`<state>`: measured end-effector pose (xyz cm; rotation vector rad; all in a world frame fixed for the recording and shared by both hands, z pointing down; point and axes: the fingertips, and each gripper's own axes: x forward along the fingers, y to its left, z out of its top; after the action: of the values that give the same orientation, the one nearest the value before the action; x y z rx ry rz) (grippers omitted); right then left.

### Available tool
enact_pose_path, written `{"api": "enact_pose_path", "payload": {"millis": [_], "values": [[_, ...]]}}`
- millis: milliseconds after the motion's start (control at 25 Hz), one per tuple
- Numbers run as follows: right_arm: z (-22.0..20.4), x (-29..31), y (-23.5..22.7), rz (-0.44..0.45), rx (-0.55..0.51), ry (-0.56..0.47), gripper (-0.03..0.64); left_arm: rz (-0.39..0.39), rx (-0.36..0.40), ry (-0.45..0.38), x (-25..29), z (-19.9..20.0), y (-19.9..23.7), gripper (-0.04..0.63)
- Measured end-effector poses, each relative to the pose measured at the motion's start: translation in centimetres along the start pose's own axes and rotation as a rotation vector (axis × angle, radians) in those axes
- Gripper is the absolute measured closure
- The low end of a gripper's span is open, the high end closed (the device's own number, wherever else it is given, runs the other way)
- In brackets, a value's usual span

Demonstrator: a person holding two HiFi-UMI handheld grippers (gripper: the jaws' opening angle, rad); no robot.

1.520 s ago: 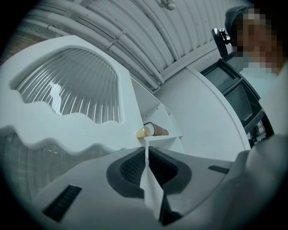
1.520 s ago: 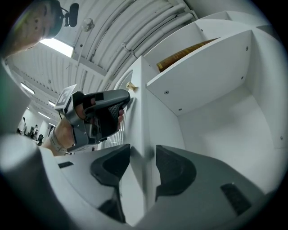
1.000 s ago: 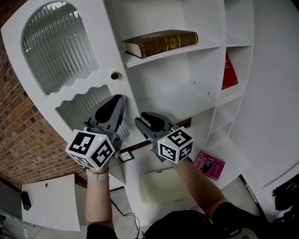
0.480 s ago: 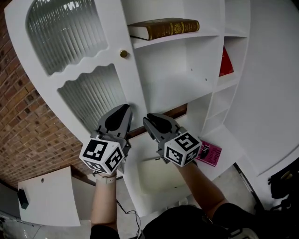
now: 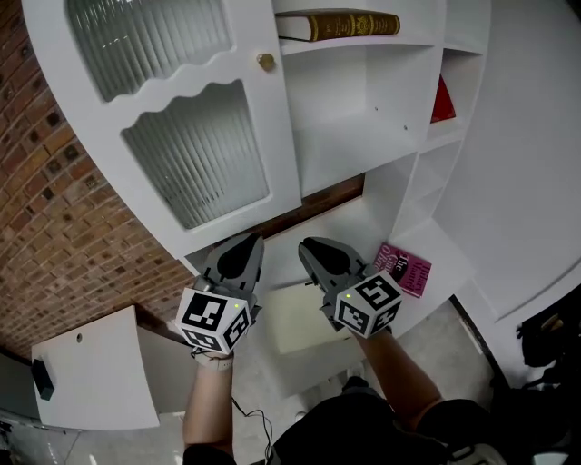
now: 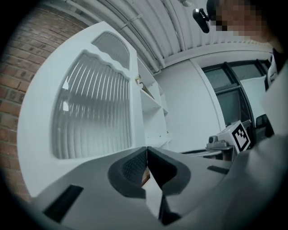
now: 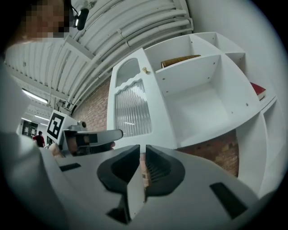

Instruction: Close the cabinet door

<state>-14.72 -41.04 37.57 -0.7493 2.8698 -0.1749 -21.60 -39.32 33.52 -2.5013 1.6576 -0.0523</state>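
While held low and side by side beneath the door, both tools empty and in contact with nothing.

Left tool (image 6: 146,149): jaws just closed up, tips touching, nothing between them.

Right tool (image 7: 141,150): jaws just closing as well, down to a thin slit, nothing gripped.

Directly above and ahead: cabinet door (image 5: 195,136), white, with two ribbed glass panes and a small brass knob (image 5: 265,62) near the free edge. Lying across the left bay, apparently against the cabinet front or very nearly so; full seating not confirmable from these angles. Judged status: closing done or all but done, tools clear of the door.

Right of the door: open shelves (image 5: 363,118). Brown book (image 5: 349,23) flat on the upper one, red book (image 5: 442,98) upright in a side bay, pink book (image 5: 406,270) flat on the low ledge, near the right tool in the head view.

Behind and to the left: brick wall (image 5: 54,227).

Risks noted:
- If not fully home, possible swing back open, with no tool resting against it.
- If raised straight up for another push, possible knock against the door's lower edge, sitting just over both tools.
- If pushed on the ribbed glass rather than the white frame, possible strain on the pane.
- With jaws this closed, no hold on the knob without reopening first.
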Motion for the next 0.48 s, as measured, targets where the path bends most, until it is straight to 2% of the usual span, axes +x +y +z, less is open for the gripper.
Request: {"api": "enact_pose_path", "payload": {"millis": [200,480], "values": [[-3.1,-1.4,1.7,-0.024,-0.015,0.045,0.569,0.004,-0.064,0.035,-3.3,-3.7,-0.4,0.584],[-6.5,-3.2,5.6,-0.001,-0.024,0.095,0.569,0.054,-0.191,0.057,-8.8,-8.6,-0.3,0.586]]}}
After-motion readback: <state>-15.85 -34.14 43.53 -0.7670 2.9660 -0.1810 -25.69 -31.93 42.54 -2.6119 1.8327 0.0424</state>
